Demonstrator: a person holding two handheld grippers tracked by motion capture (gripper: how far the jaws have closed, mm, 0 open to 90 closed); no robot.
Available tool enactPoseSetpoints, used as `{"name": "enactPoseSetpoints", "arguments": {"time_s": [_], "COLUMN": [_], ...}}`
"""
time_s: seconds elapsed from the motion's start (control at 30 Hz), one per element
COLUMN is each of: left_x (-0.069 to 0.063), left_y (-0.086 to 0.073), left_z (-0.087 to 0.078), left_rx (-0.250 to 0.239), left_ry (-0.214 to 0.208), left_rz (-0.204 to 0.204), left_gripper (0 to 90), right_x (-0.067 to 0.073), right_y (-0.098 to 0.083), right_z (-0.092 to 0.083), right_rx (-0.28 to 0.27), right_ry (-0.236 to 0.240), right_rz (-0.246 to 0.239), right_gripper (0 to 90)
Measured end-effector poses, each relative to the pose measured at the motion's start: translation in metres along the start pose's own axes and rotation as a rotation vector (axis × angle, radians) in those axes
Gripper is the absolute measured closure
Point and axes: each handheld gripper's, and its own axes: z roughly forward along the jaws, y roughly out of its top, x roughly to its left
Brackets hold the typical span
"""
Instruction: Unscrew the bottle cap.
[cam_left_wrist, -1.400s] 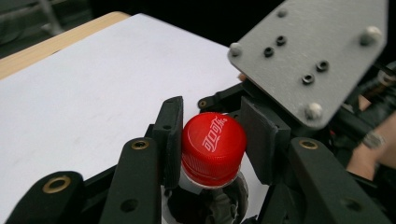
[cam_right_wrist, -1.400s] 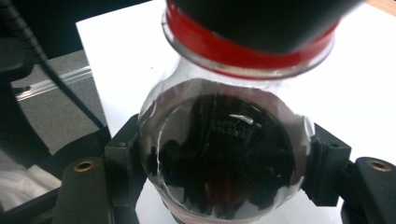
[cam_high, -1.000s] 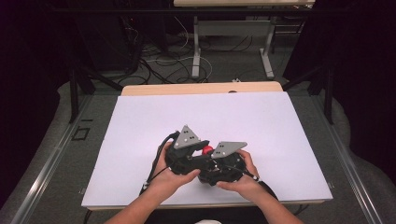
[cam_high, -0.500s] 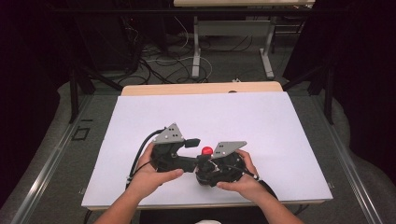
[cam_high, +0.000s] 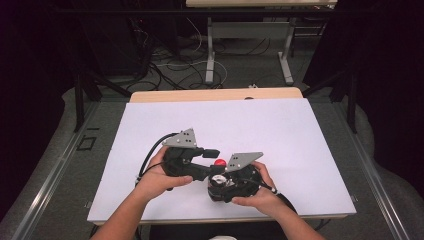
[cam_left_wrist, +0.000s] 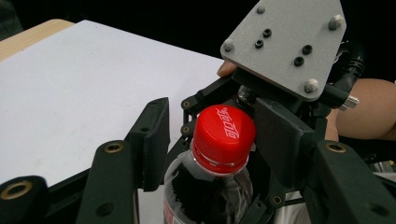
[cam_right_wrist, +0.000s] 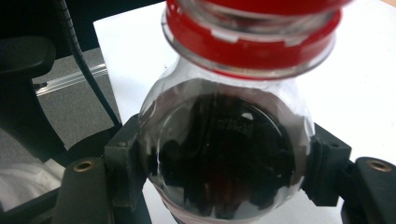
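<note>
A cola bottle (cam_right_wrist: 219, 168) with a red cap (cam_left_wrist: 224, 133) stands on the white table (cam_high: 280, 130), and my right gripper (cam_right_wrist: 224, 158) is shut on its rounded shoulder. In the high view the red cap (cam_high: 219, 162) peeks out between the two grippers near the front edge. My left gripper (cam_left_wrist: 215, 114) reaches in from the left, one jaw on each side of the cap. Its jaws have just been closing. The right pad (cam_left_wrist: 280, 140) sits against the cap, while the left pad (cam_left_wrist: 152, 140) stands off it with a gap. From above, the left gripper (cam_high: 215, 157) points right toward the right gripper (cam_high: 222, 181).
The grey plate (cam_left_wrist: 285, 42) of the right gripper rises just behind the cap. A wooden table edge (cam_high: 215, 94) borders the white sheet at the back. Beyond it lie cables and table legs (cam_high: 210, 55) on the floor. Bare sheet stretches to the back and both sides.
The left gripper has drawn back to the left from the right one, baring the red cap. Its jaws opened off the cap. The right hand has kept still.
</note>
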Motion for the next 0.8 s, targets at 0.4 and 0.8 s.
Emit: {"name": "enactPoseSetpoints", "arguments": {"time_s": [0.4,0.8], "left_x": [-0.004,-0.038], "left_y": [0.000,0.006], "left_z": [0.009,0.023], "left_rx": [-0.004,0.002], "left_ry": [-0.015,0.320], "left_rz": [0.034,-0.052], "left_gripper": [60.6,61.2], "right_x": [0.001,-0.001], "right_y": [0.000,-0.001], "right_z": [0.000,0.000], "right_rx": [0.011,0.021], "right_ry": [0.011,-0.072], "right_rz": [-0.007,0.026], "right_gripper": [29.6,29.6]}}
